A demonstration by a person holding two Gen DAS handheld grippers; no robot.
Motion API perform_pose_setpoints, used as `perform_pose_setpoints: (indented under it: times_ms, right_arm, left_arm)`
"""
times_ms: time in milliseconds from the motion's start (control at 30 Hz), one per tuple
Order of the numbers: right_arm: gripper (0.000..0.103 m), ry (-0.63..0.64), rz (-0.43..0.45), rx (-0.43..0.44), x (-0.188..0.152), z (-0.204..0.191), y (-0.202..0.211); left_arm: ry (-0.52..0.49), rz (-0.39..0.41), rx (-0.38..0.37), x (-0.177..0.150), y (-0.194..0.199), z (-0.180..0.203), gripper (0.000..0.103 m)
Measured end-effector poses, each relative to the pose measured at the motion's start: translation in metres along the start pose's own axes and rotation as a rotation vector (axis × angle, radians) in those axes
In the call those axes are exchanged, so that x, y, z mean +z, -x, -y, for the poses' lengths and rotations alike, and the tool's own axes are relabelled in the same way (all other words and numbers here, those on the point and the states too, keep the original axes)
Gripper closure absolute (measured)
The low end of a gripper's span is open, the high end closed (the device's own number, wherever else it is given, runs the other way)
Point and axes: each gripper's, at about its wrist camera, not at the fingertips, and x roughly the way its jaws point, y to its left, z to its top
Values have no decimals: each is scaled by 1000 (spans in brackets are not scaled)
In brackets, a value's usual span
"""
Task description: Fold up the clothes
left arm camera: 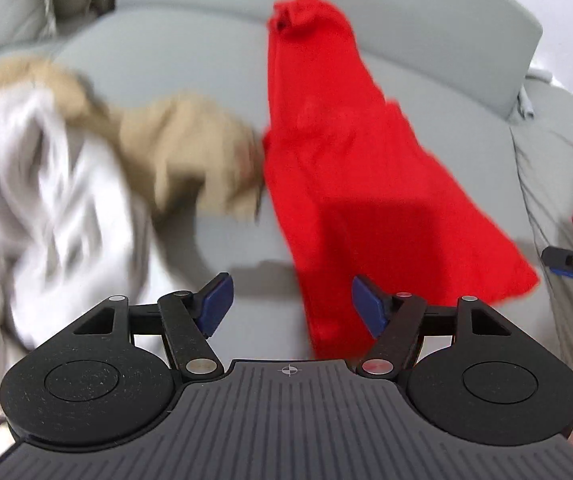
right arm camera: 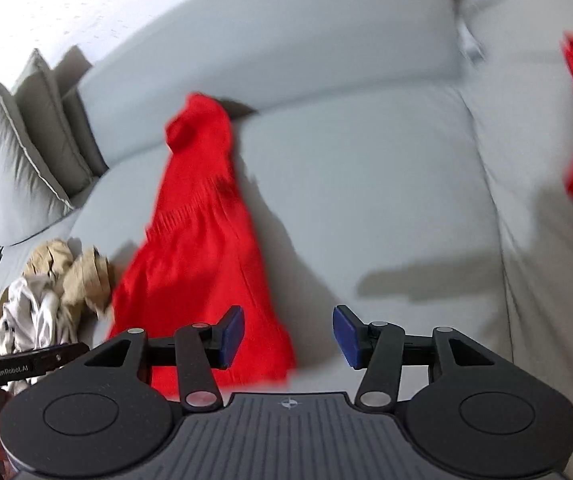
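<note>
Left wrist: red garment (left arm camera: 350, 184) on sofa (left arm camera: 190, 60).

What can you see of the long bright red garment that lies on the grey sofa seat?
The long bright red garment looks like soft knit or cotton cloth. It lies stretched out on the grey sofa seat, narrow and bunched at the far end near the backrest, wider toward the cameras. It is mostly flat with slight wrinkles. Its left edge touches or nearly touches the crumpled beige garment. No gripper holds it.
</note>
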Motion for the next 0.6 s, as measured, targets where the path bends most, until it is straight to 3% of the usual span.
perform_pose_setpoints:
  times_ms: [100, 167, 300, 333, 400, 600]
  right_arm:
    - [46, -37, 3, 36, -15, 5, 3]
    - [48, 20, 39, 49, -22, 1, 6]
    - [52, 381, 56, -6, -32, -26, 5]
    - [52, 480, 46, -29, -34, -33, 1]
    - [52, 545, 41, -39, -34, -37, -5]
    - [59, 601, 28, -15, -27, -41, -19]
  left_arm:
    - [-13, 12, 9, -16, -1, 4, 33]
    - [-162, 46, 41, -29, 4, 19, 40]
    - [-364, 61, 13, -39, 12, 34, 42]
    - [-383, 63, 4, -38, 12, 35, 42]
    - [-384, 64, -13, -35, 8, 34, 42]
    - [-397, 14, -8, -31, -17, 35, 48]
